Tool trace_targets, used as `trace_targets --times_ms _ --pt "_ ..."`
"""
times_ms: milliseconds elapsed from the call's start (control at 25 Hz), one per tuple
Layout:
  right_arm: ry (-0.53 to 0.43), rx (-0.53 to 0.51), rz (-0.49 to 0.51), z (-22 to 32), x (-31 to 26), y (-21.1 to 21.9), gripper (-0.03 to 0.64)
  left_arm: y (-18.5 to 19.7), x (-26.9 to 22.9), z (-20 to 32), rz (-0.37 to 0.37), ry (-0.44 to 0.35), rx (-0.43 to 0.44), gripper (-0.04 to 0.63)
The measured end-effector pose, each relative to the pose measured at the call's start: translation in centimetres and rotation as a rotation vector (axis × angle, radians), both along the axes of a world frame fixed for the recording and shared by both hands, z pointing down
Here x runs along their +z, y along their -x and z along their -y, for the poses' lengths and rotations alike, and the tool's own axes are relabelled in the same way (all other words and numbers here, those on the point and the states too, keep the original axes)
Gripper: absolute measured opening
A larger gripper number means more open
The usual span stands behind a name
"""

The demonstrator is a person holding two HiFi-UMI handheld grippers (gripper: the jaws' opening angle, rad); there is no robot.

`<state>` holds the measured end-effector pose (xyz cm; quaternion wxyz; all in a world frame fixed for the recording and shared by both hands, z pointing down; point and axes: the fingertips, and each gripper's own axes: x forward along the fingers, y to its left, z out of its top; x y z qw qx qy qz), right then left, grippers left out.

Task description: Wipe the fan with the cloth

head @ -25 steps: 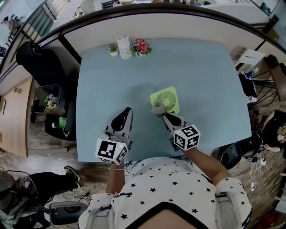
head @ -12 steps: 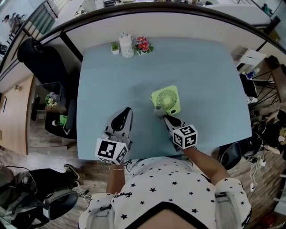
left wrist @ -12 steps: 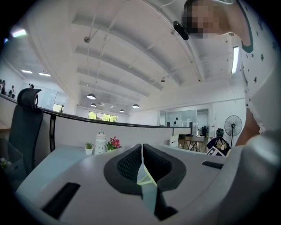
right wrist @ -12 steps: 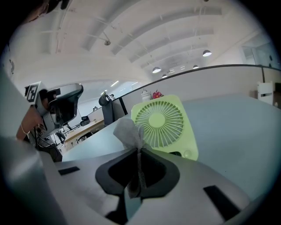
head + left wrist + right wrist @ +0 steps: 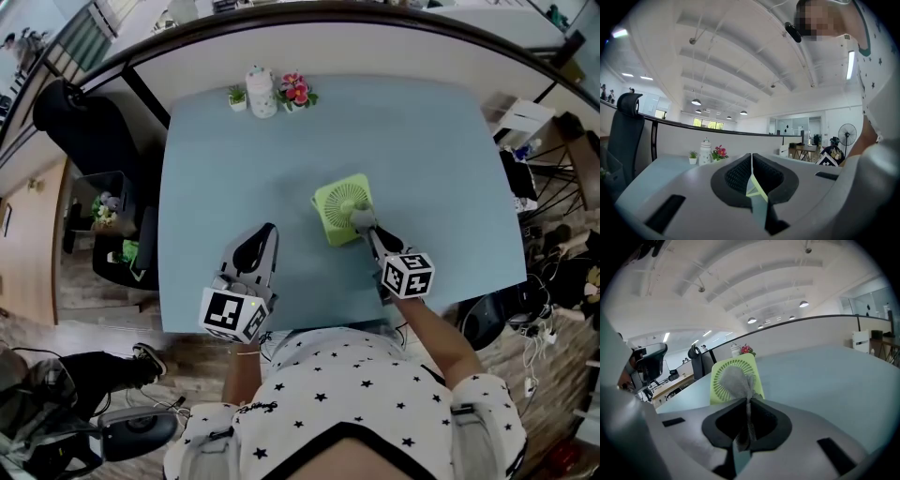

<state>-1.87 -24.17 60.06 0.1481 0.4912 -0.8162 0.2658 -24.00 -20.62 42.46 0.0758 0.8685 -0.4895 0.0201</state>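
Since the cloth (image 5: 360,221), lately at the near corner of the mid-table fan (image 5: 336,199), now lies across its grille, wiping is under way (right gripper (image 5: 367,231) clamped on cloth; left gripper (image 5: 255,251) closed, empty, idle beside).

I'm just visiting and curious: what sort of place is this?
Probably an open-plan office: a partition behind the table, an office chair and ceiling lamps.

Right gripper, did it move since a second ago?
Yes. The right gripper slid right with the cloth, from the fan's near-left corner onto its grille, away from the unmoved left gripper.
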Motion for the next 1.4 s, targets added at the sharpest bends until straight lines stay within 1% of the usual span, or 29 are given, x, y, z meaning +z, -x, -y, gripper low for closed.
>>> trace_targets --times_ms 120,280,400,480,560,720,880,1000,1160,1400 --pt "0.019 0.028 -0.022 -0.3 1.0 -1.2 0.023 -0.3 0.1 0.0 0.003 0.001 0.008 0.034" --pt "0.037 0.037 -0.026 -0.6 1.9 -1.6 0.023 -0.6 0.1 0.1 0.006 0.001 0.015 0.034" --pt "0.034 0.036 -0.019 -0.6 1.9 -1.8 0.023 -0.9 0.1 -0.1 0.01 0.0 0.011 0.034" --pt "0.026 0.046 0.004 -0.6 1.4 -1.7 0.023 -0.8 0.2 -0.2 0.012 0.0 0.01 0.034" --pt "0.002 0.058 0.043 -0.5 0.1 -1.4 0.023 -0.8 0.2 -0.2 0.012 -0.001 0.011 0.034" --pt "-0.089 0.05 0.136 0.4 -4.2 -1.1 0.023 -2.1 0.2 -0.4 0.014 -0.005 0.016 0.034" --pt "-0.189 0.019 0.228 1.7 -9.2 1.1 0.023 -2.1 0.0 0.1 0.009 -0.012 0.028 0.034" --pt "-0.249 -0.019 0.276 2.0 -12.4 3.1 0.023 -1.5 -0.3 0.5 0.005 -0.015 0.029 0.034" --pt "-0.297 -0.057 0.304 2.0 -14.5 4.3 0.023 -1.5 -0.4 1.0 0.003 -0.02 0.025 0.034" --pt "-0.29 -0.076 0.29 2.0 -14.2 4.6 0.018 -1.9 -0.4 1.2 0.003 -0.016 0.027 0.034"
